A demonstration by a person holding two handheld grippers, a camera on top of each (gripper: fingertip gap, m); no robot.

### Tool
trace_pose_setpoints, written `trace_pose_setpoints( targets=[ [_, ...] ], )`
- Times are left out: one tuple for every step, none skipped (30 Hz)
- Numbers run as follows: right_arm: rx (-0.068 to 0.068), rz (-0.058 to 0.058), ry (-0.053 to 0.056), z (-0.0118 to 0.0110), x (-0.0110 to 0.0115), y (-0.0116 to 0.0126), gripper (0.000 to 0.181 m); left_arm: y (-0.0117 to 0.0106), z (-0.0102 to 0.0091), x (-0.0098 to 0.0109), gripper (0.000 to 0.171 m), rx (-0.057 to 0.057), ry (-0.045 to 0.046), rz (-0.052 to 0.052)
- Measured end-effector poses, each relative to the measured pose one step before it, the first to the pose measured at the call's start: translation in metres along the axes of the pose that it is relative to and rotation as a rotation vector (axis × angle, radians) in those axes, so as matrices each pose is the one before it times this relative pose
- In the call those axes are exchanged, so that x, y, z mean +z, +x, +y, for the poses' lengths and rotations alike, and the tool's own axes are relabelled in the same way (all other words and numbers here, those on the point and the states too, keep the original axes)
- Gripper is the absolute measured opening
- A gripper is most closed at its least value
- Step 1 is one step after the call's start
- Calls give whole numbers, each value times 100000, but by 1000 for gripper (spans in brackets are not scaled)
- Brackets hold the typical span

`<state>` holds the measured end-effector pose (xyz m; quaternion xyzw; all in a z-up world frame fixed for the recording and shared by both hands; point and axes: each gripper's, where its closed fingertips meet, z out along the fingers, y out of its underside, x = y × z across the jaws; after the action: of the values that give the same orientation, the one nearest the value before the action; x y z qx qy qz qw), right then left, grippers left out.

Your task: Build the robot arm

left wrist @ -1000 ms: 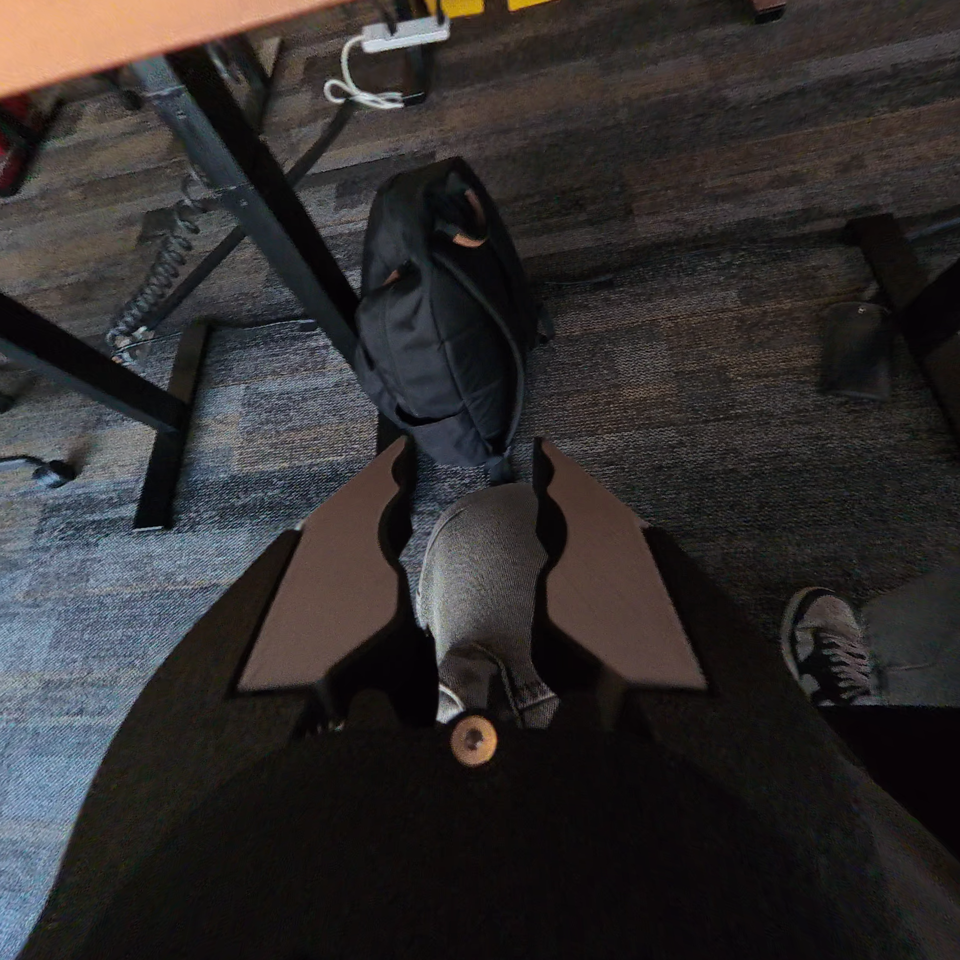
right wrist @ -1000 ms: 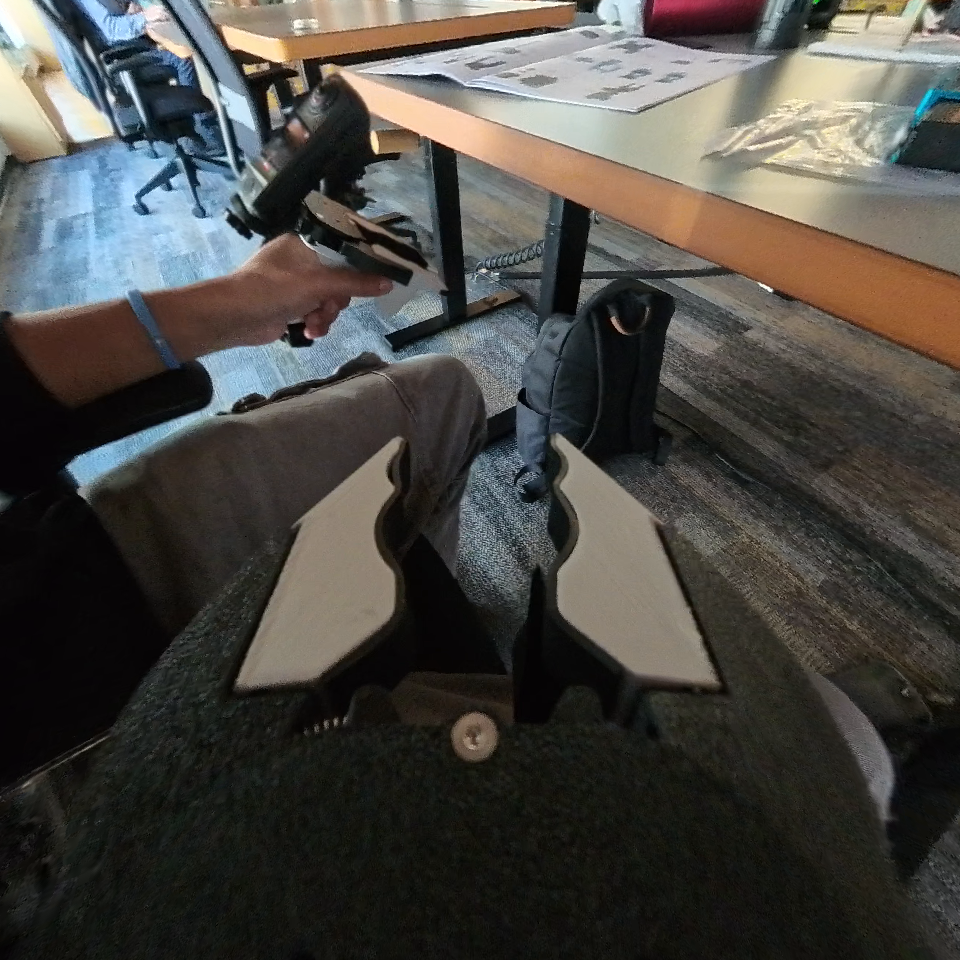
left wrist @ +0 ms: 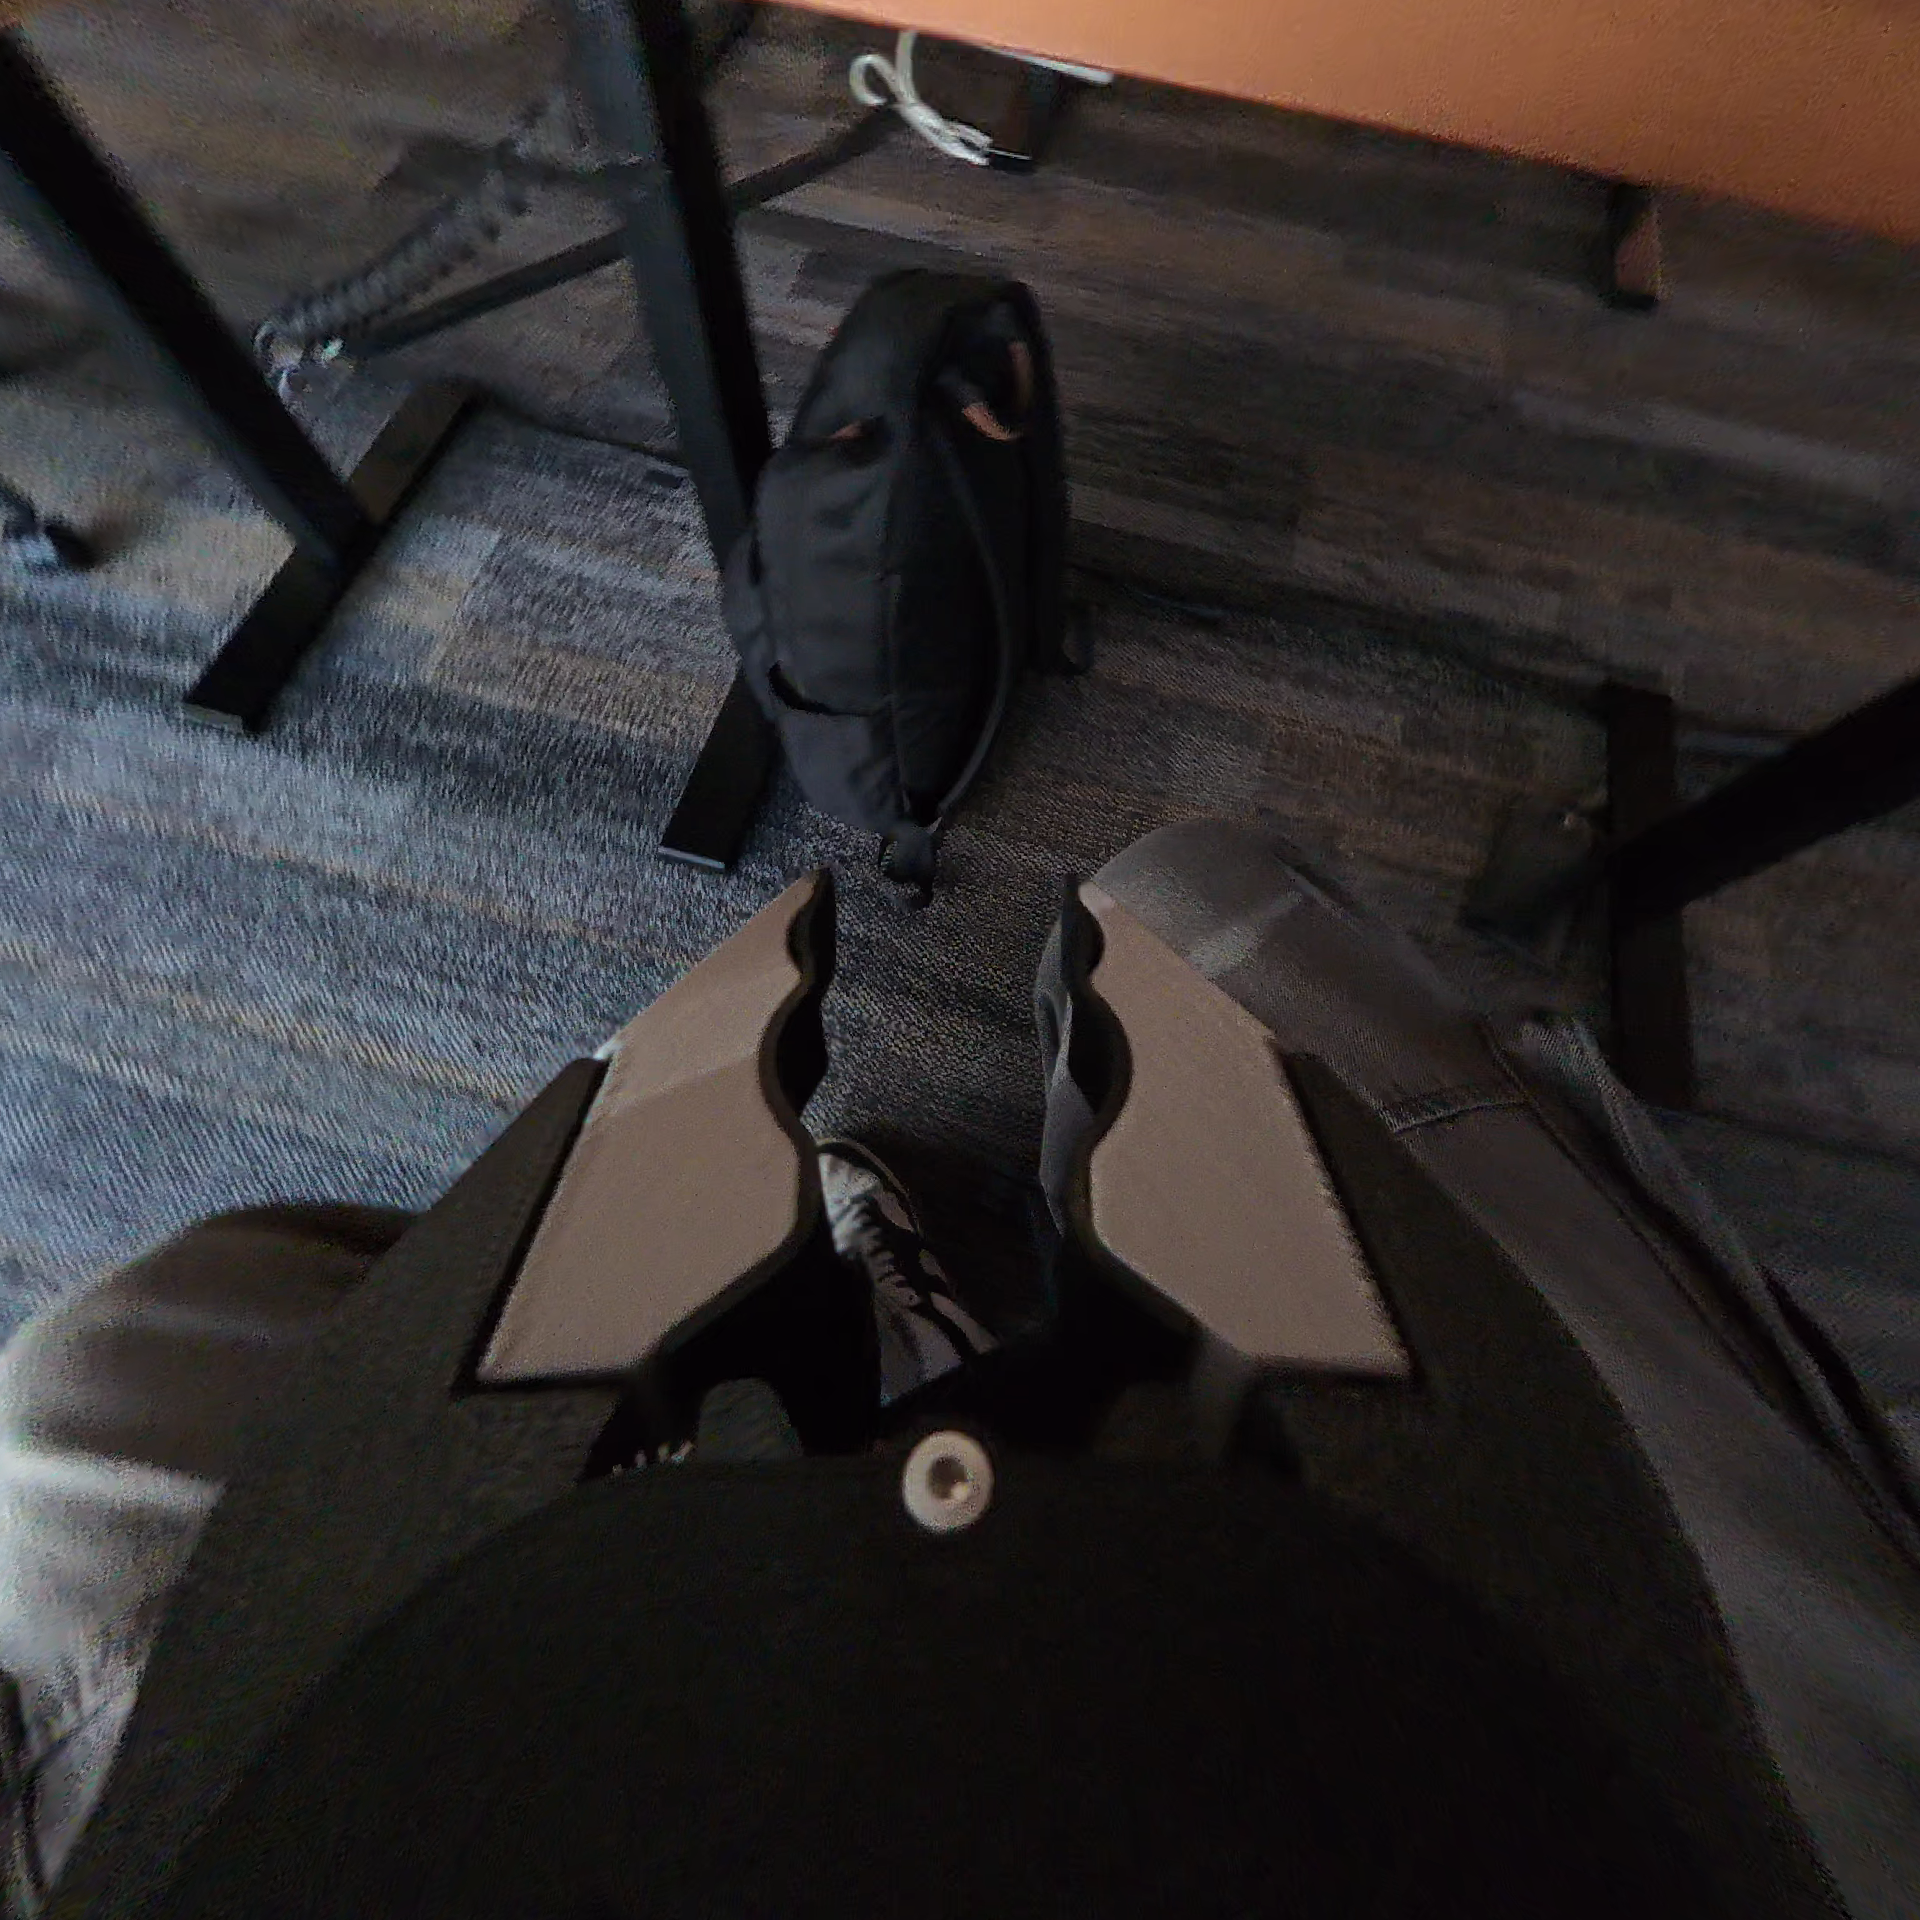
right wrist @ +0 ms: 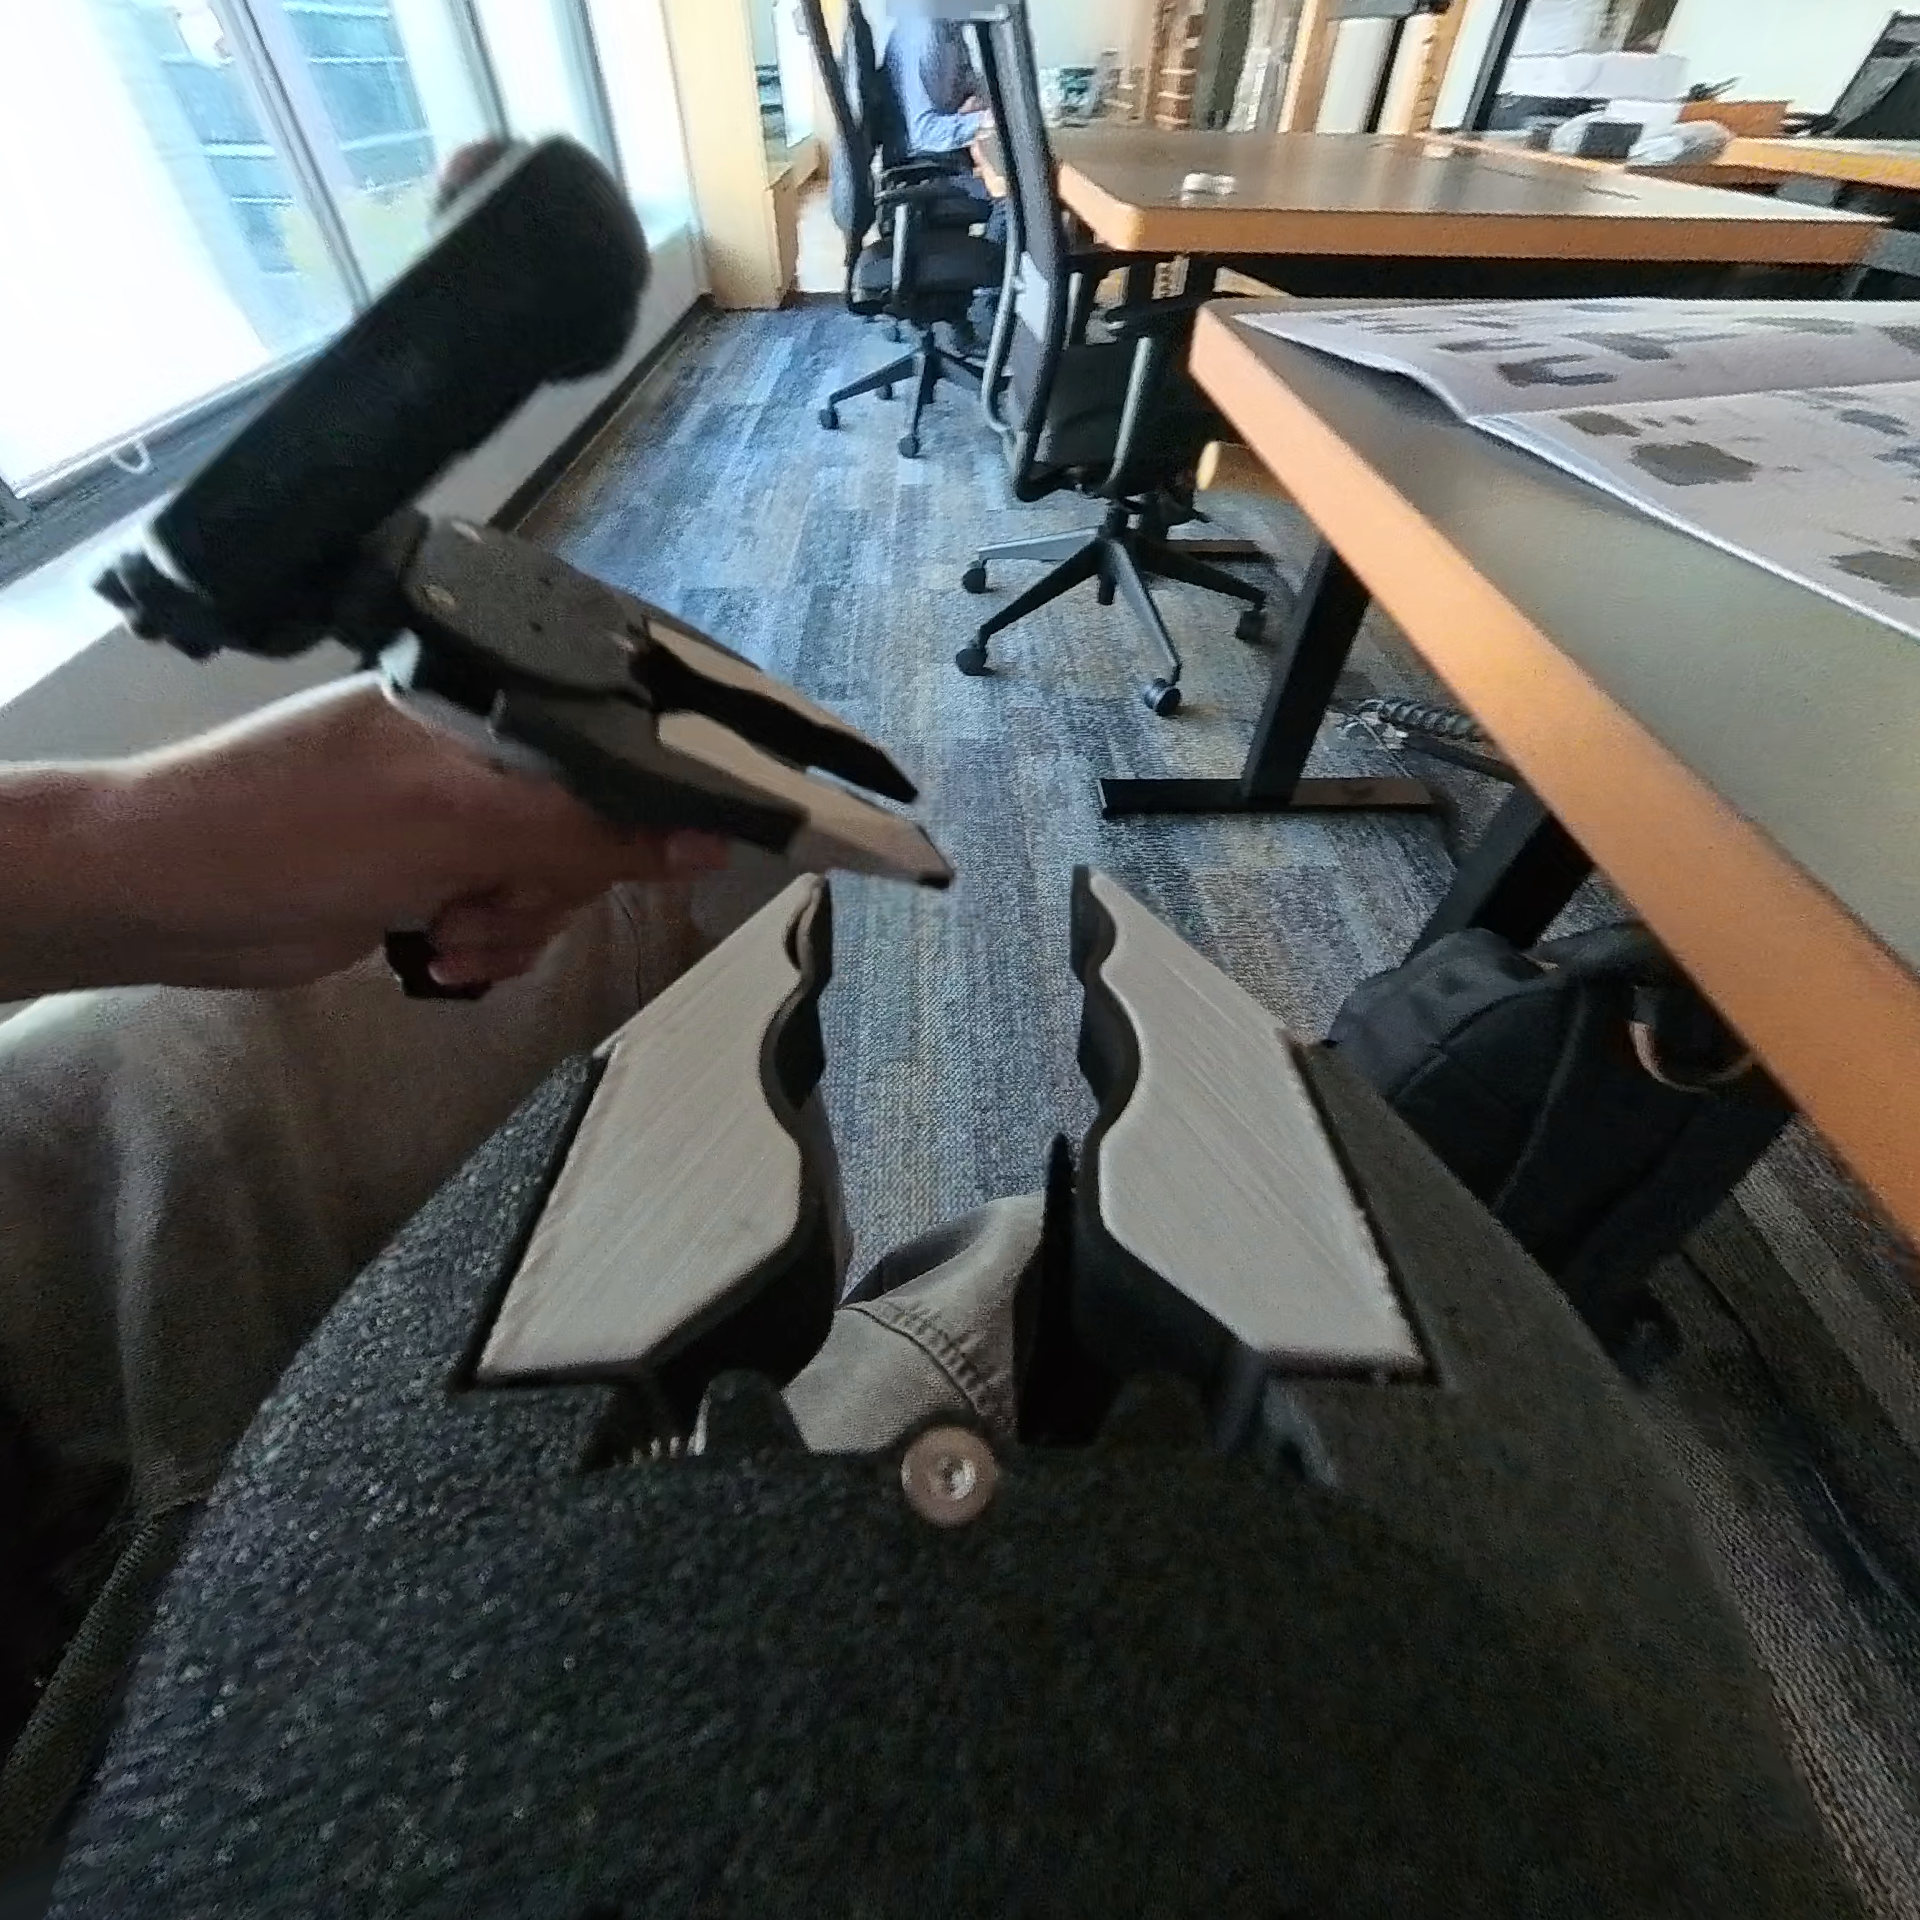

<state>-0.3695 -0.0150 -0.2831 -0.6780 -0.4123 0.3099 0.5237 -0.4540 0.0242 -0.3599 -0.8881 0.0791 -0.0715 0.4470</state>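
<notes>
My left gripper (left wrist: 951, 888) is open and empty. It points down at the grey carpet, above a person's shoe (left wrist: 883, 1236) and beside a knee in grey trousers (left wrist: 1247, 925). A black backpack (left wrist: 894, 582) stands on the floor just ahead, leaning on a black desk leg (left wrist: 675, 260). My right gripper (right wrist: 951, 894) is open and empty, held over a trouser leg (right wrist: 925, 1340). In the right wrist view a hand (right wrist: 499, 873) holds the left gripper (right wrist: 923, 836) close to the right gripper's left fingertip. The backpack (right wrist: 1538, 1081) shows under the desk.
An orange-edged desk (right wrist: 1558, 665) with printed sheets (right wrist: 1662, 395) runs along the right. Black office chairs (right wrist: 1091, 416) stand behind, with a seated person (right wrist: 935, 114) far back. Black desk feet (left wrist: 301, 582) and a coiled cable (left wrist: 384, 291) lie on the carpet. Windows are at left. The left gripper's tips are roughly 12 cm from the right gripper's.
The left gripper has swung so the knee now lies to its right, not between its fingers. The right view has turned left and up, and the left gripper looks nearer.
</notes>
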Motion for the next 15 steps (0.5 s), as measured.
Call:
trace_pose_setpoints(
  targets=[
    [-312, -1351, -364, 15, 604, -303, 47, -1535, 96, -694, 41, -5763, 188, -1640],
    [-196, -1071, -68, -30, 516, -231, 47, -1463, 8, -619, 41, -4769, 209, -1841],
    [-166, -1301, -150, -43, 448, -255, 48, -1311, -48, -540, 41, -3954, 192, -1643],
    [-188, -1467, -540, 20, 387, -253, 47, -1157, -107, -478, 42, -3191, 323, -1592],
    [-282, -678, -692, 89, 308, -137, 47, -954, -149, -411, 42, -2367, 471, -1307],
    [-518, -301, -640, 99, 245, -99, 47, -735, -164, -347, 42, -1625, 618, -951],
    [-640, -304, -571, 70, 163, -120, 47, -523, -134, -270, 42, -1055, 609, -563],
    [-705, -281, -437, 45, 83, -128, 47, -319, -65, -192, 42, -738, 438, -196],
    [-763, 13, -313, 33, 34, -89, 46, -180, 5, -110, 42, -624, 252, 30],
    [-718, 266, -229, 45, -5, -47, 46, -27, 65, -30, 42, -431, 112, 244],
    [-413, 145, -231, 46, -36, -28, 46, 109, 164, 50, 42, -56, -322, 516],
    [-41, 178, -108, 54, -66, 23, 46, 185, 219, 114, 42, 318, -609, 529],
    [297, 175, 7, 40, -88, 56, 46, 216, 194, 128, 42, 586, -357, 318],
    [511, 185, -35, 74, -108, 86, 46, 248, 158, 130, 42, 808, -140, 341],
    [583, 321, -82, 78, -136, 122, 46, 301, 172, 140, 42, 904, -297, 487]
  ],
)
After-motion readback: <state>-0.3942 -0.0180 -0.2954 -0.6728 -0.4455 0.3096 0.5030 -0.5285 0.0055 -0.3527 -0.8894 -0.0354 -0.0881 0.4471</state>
